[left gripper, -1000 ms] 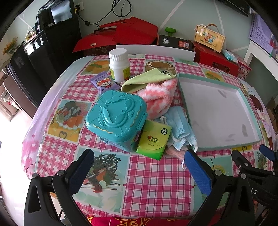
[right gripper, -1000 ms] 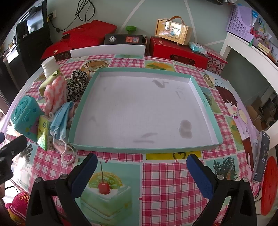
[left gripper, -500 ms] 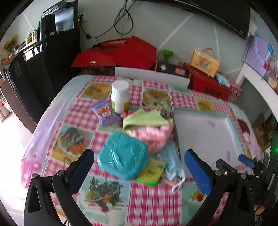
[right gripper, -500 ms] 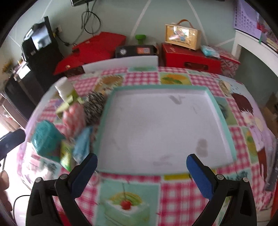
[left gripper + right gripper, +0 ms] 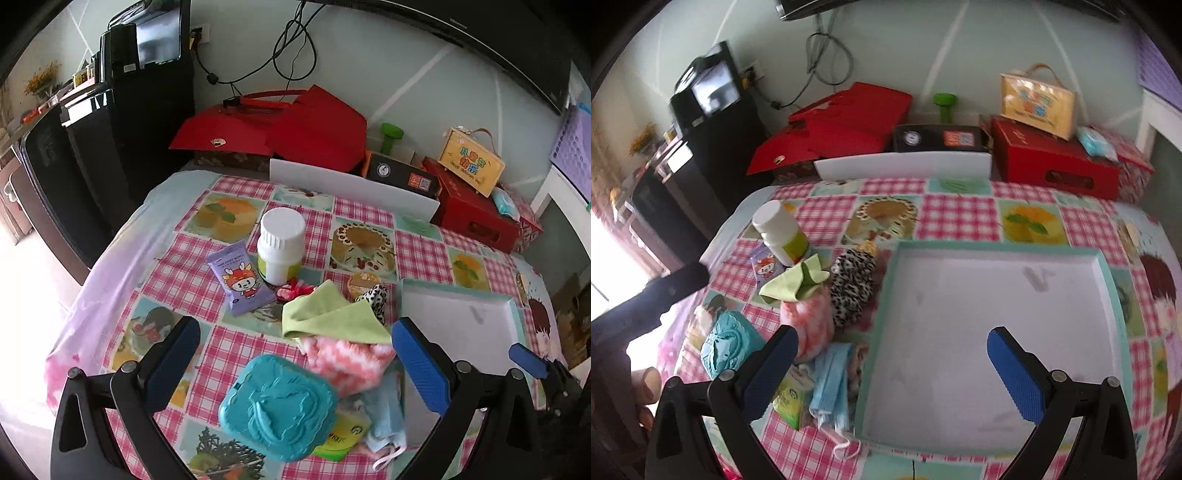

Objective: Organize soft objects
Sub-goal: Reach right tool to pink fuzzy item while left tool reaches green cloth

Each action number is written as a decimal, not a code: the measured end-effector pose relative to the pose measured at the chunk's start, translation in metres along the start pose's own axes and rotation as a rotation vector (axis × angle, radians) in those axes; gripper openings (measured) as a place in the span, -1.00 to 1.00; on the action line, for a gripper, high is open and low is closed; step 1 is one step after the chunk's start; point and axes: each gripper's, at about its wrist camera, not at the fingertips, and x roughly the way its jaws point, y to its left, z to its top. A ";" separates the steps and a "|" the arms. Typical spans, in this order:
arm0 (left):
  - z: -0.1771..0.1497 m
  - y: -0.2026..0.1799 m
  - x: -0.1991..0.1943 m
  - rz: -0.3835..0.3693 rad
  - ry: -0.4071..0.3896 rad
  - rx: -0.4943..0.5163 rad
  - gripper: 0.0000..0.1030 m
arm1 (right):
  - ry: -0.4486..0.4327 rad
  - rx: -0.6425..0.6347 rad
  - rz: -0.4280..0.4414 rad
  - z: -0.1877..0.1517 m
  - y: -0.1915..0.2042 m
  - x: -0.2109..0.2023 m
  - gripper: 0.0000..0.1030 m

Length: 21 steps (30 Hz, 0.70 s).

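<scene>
Here the left gripper (image 5: 295,363) hangs above the desk (image 5: 177,273) with its jaws wide apart and nothing between them; below the gap lie a teal plastic case (image 5: 277,406) and, just beyond it, a pink-and-white fluffy cloth (image 5: 347,360). A green cloth (image 5: 328,314) is draped over the fluffy cloth, and a leopard-print scrunchie (image 5: 375,299) sits at its far right corner. Blue face masks (image 5: 386,417) and a green tissue pack (image 5: 341,437) lie to the right of the case, partly tucked under it. Farther off stand a white bottle (image 5: 280,245) and, touching its base, a purple wipes packet (image 5: 240,280).

The right gripper (image 5: 892,373) likewise has its jaws spread, holding nothing, poised over the near left part of a shallow teal-rimmed tray (image 5: 1108,280), whose white floor is bare. The soft objects form a cluster just beside the tray's left rim. At the left edge of the right wrist view, fingers (image 5: 646,384) of the person's hand show.
</scene>
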 end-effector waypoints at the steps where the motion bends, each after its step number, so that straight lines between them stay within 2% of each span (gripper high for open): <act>1: 0.003 -0.002 0.003 0.008 0.009 -0.003 1.00 | -0.003 -0.011 -0.008 0.001 0.001 0.001 1.00; 6: 0.009 -0.004 0.018 0.048 0.065 -0.037 1.00 | 0.007 -0.037 0.034 0.007 0.007 0.013 1.00; 11: 0.015 -0.003 0.029 0.074 0.081 -0.051 1.00 | 0.030 -0.043 0.048 0.012 0.007 0.027 1.00; 16: 0.020 -0.002 0.046 0.060 0.116 -0.085 1.00 | 0.047 -0.051 0.069 0.018 0.008 0.039 1.00; 21: 0.015 -0.001 0.063 0.058 0.156 -0.063 1.00 | 0.059 -0.079 0.097 0.013 0.013 0.048 1.00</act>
